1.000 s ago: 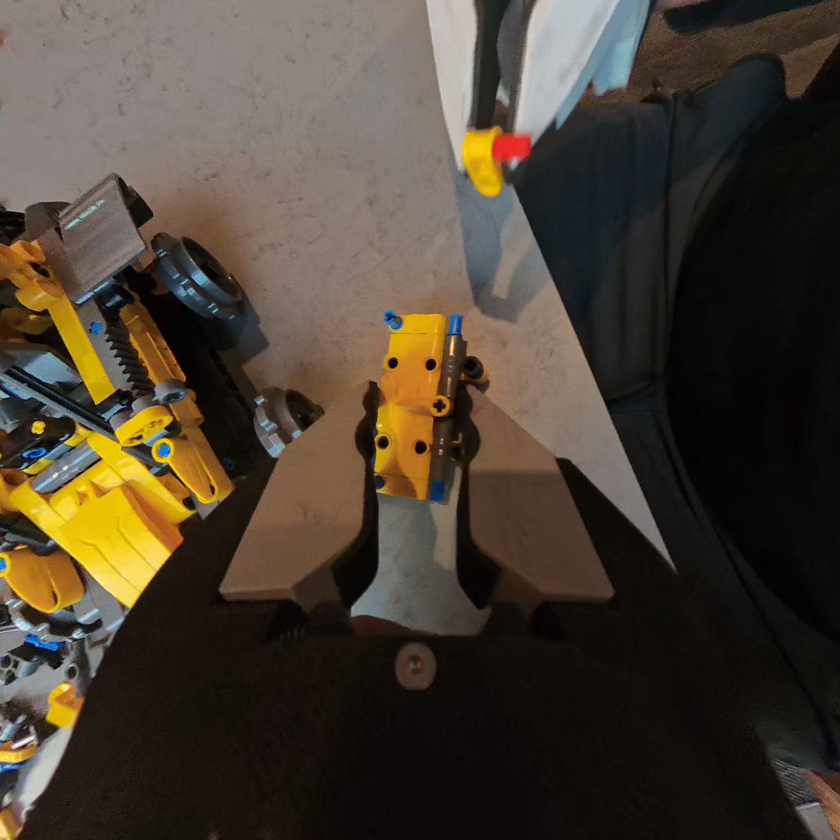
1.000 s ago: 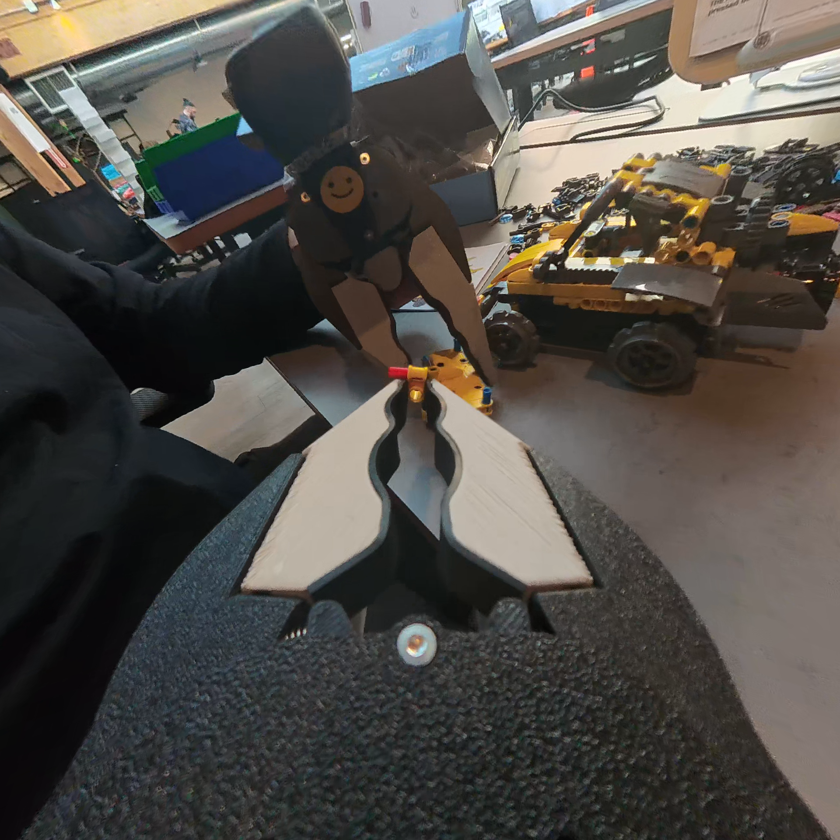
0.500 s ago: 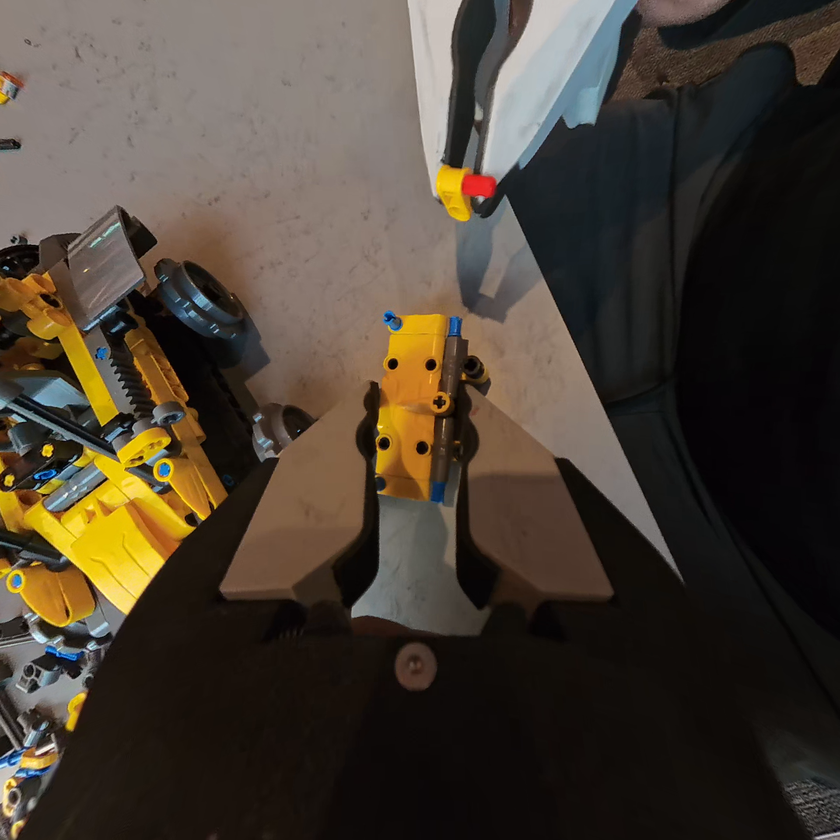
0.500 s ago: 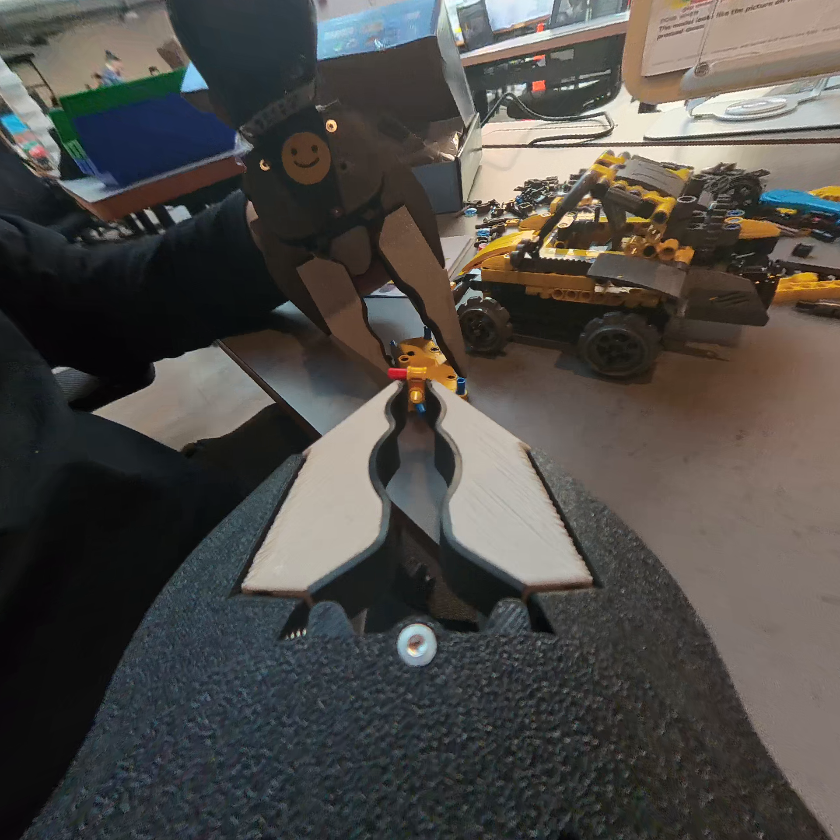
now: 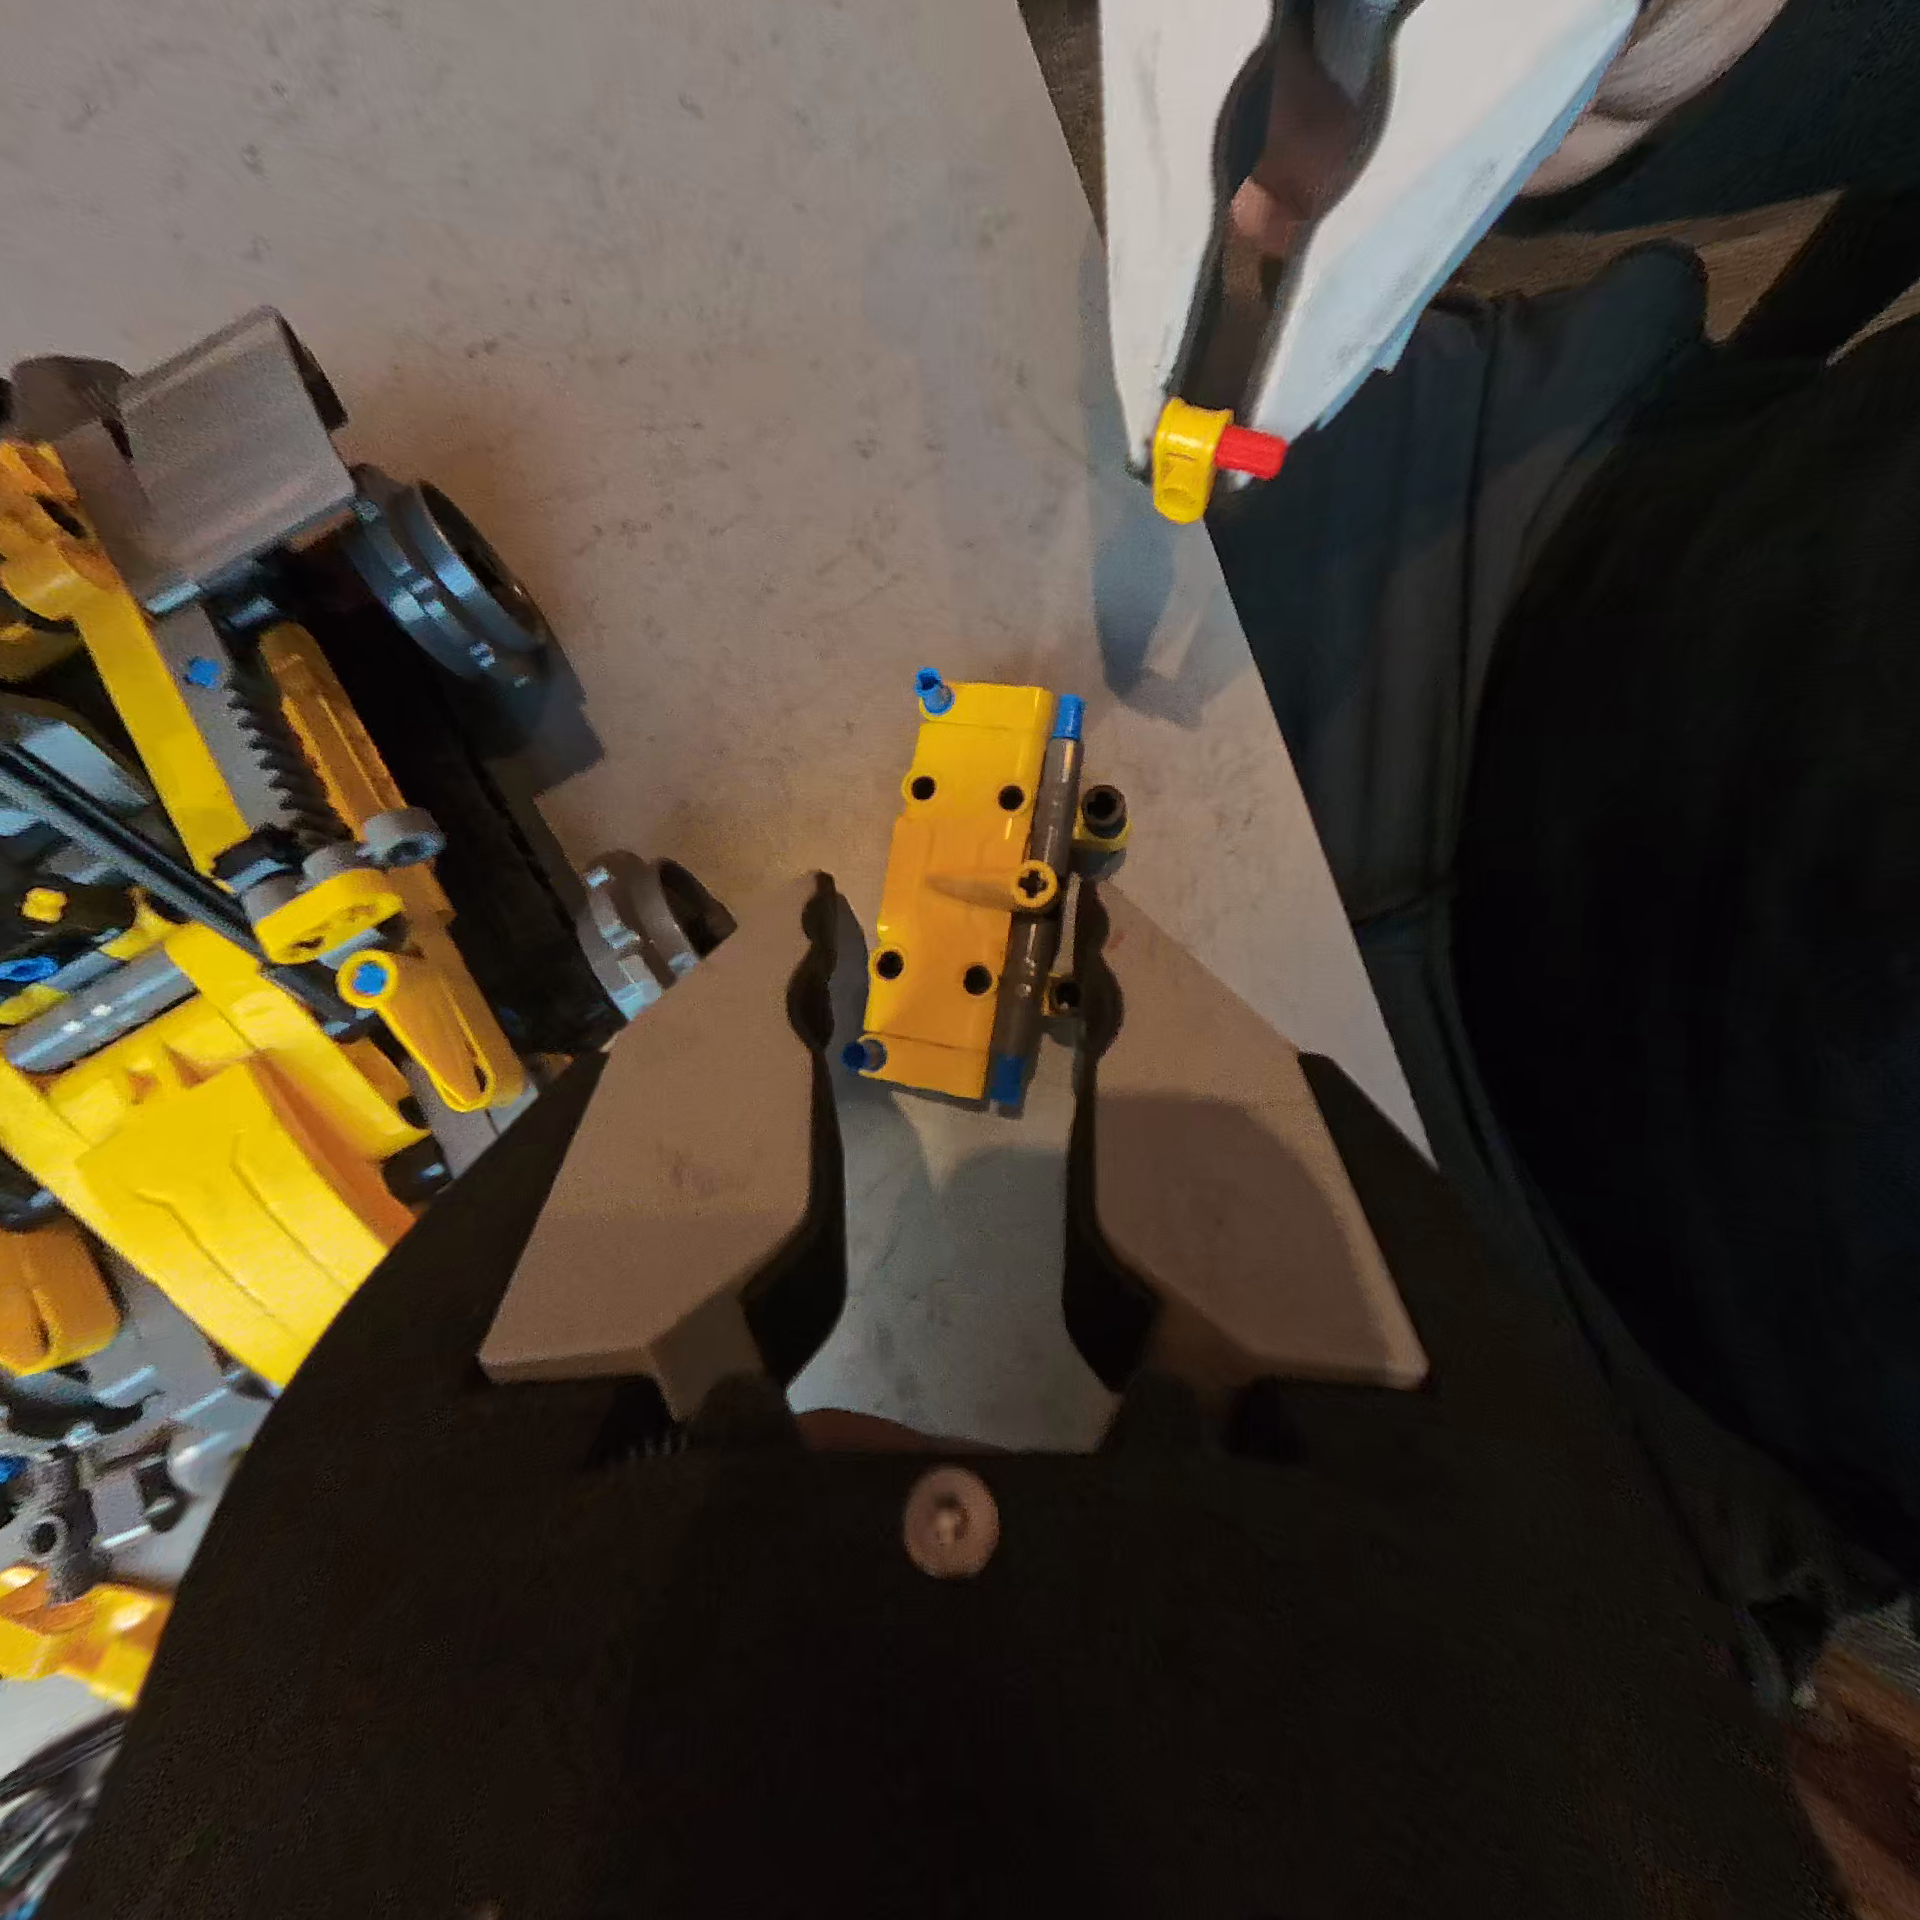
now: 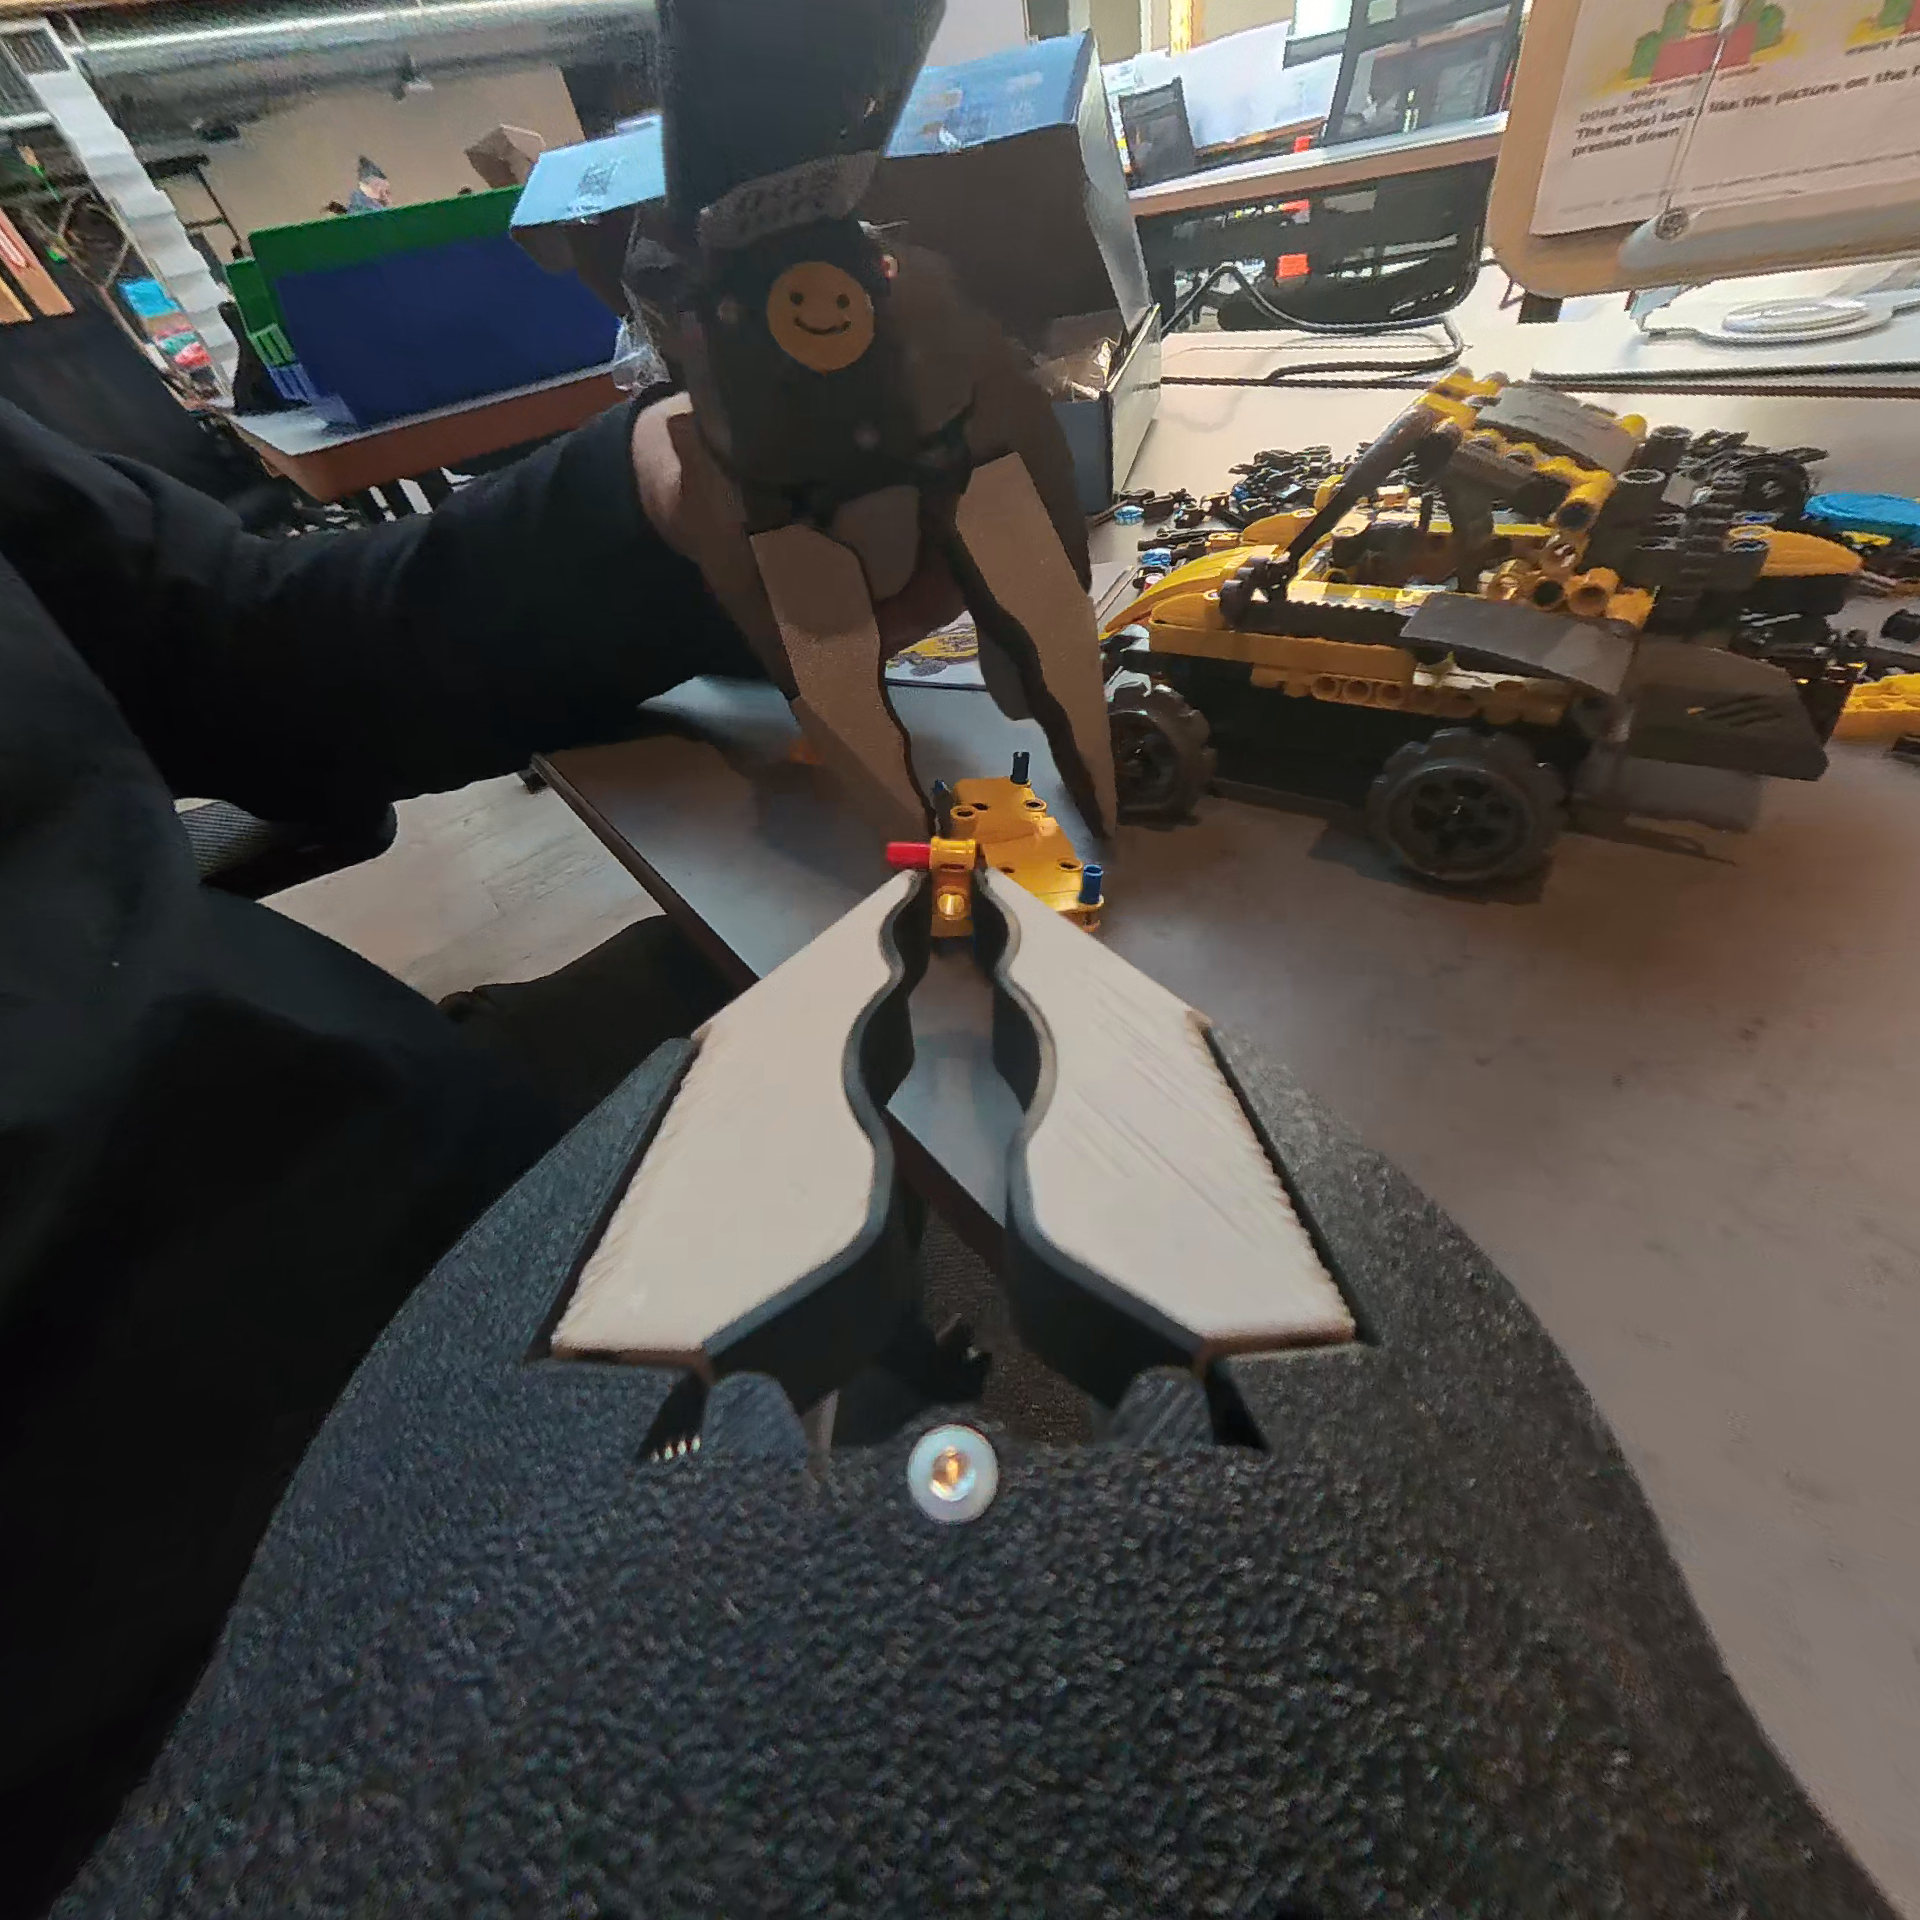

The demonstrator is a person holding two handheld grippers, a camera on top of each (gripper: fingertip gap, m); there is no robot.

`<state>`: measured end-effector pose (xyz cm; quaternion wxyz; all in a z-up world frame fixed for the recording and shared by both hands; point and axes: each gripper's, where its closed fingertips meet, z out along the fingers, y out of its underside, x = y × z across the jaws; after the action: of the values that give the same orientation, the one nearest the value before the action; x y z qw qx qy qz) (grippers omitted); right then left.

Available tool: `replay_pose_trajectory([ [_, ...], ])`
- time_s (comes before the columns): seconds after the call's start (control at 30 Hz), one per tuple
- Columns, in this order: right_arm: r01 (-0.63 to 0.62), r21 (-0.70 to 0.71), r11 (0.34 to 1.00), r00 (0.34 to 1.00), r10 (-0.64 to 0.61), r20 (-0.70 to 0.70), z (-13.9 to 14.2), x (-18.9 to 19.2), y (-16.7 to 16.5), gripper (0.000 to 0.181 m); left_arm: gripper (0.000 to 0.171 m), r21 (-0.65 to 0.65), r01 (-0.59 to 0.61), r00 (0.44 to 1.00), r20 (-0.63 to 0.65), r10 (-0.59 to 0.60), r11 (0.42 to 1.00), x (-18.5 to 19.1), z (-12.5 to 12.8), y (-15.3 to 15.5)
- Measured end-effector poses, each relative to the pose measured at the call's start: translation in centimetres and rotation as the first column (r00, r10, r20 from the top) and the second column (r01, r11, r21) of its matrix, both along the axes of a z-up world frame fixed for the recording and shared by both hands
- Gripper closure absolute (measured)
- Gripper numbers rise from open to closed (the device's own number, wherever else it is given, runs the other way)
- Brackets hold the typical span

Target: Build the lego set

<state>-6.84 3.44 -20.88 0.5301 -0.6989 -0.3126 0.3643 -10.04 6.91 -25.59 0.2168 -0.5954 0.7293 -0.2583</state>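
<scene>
Down on the grey desk (image 5: 644, 312) lies a yellow brick assembly (image 5: 961, 894) between the spread left tool (image 5: 948, 935), while the right tool (image 6: 948, 896) pinches a small yellow-and-red connector (image 6: 948, 868) just above, near the yellow model car (image 6: 1455, 665).

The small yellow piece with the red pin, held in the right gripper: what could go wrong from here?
1. The right gripper pinches the small yellow piece only at the fingertips; it may twist or pop out.
2. The yellow block lies near the table edge, and the left gripper looks loose around it, so a push might slide it off.
</scene>
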Motion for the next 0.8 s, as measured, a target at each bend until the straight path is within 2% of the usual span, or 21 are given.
replay_pose_trajectory([
  [0.17, -0.05, 0.016, 0.999, 0.999, 0.05, -0.006, 0.3, -0.7, -0.5, 0.174, 0.138, -0.021, 0.023, 1.0, -0.018, -0.023, 1.0, 0.1, -0.5, -0.6],
  [0.33, -0.058, -0.013, 0.998, 0.998, 0.058, 0.025, -0.9, -0.7, -0.8, 0.174, 0.138, -0.019, 0.02, 1.0, -0.009, -0.02, 1.0, 0.5, -0.5, -0.7],
  [0.63, -0.026, -0.057, 0.998, 0.997, 0.021, -0.076, -0.9, 1.1, -1.3, 0.174, 0.138, -0.011, 0.032, 0.998, 0.051, -0.031, 0.999, 1.9, -0.5, -1.3],
  [0.8, 0.009, -0.093, 0.996, 0.999, -0.013, -0.052, -1.9, 1.3, -0.8, 0.174, 0.139, -0.007, 0.033, 0.998, 0.058, -0.033, 0.999, 2.2, -0.5, -1.4],
])
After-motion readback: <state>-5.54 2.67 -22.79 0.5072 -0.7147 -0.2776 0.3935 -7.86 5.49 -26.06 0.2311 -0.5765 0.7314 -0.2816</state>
